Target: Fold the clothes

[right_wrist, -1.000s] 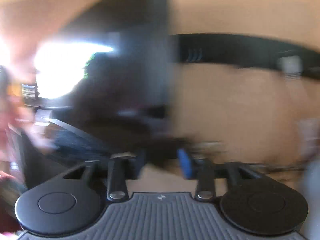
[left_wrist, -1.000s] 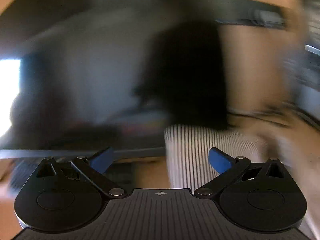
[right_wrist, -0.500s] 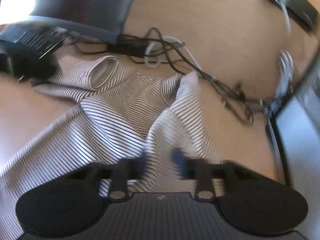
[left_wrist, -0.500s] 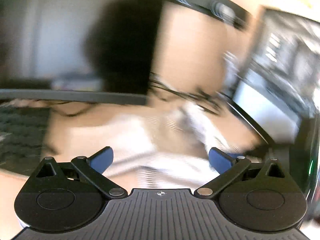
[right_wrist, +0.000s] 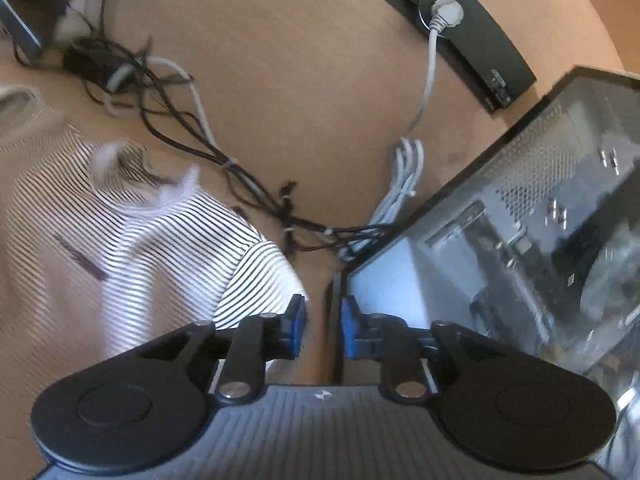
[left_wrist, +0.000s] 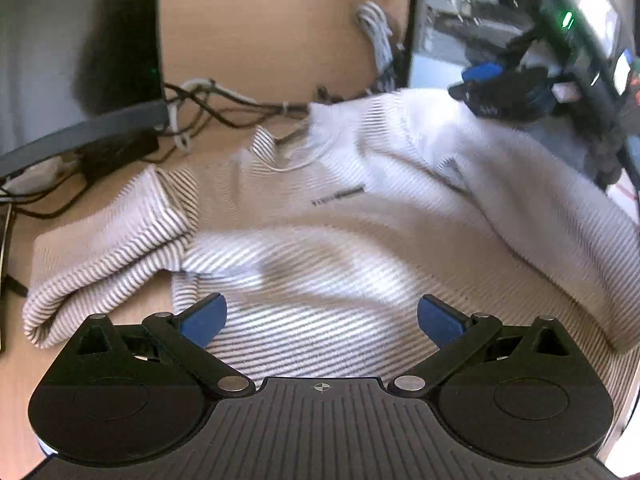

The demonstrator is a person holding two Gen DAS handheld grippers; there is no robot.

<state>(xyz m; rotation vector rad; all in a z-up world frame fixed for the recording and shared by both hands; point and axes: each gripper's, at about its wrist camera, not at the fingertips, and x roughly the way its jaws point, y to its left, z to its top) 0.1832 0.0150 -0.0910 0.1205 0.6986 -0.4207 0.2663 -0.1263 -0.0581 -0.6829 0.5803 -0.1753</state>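
A striped shirt lies spread on the tan surface, neck end toward the far side, with one sleeve flopped out to the left and folded back on itself. The left hand-held gripper hangs low over the shirt's lower half with its blue pads spread wide, released and holding nothing; striped cloth fills the gap between them. The right hand-held gripper sits at the shirt's right shoulder, by the edge of the other sleeve. Its pads are drawn in, but a narrow gap shows between them, and bare surface, not cloth, is visible through it, so it looks released too, with the left pad just touching or beside the sleeve edge; I cannot tell which. In the left wrist view that same gripper appears at the far right corner of the shirt, where the cloth rides up in a raised fold. A tangle of dark and white cables runs along the surface past the collar, close to it. A computer case with a clear side panel stands just right of the shirt, and a black power strip with a white plug lies well beyond it. The cloth near the right gripper is blurred.
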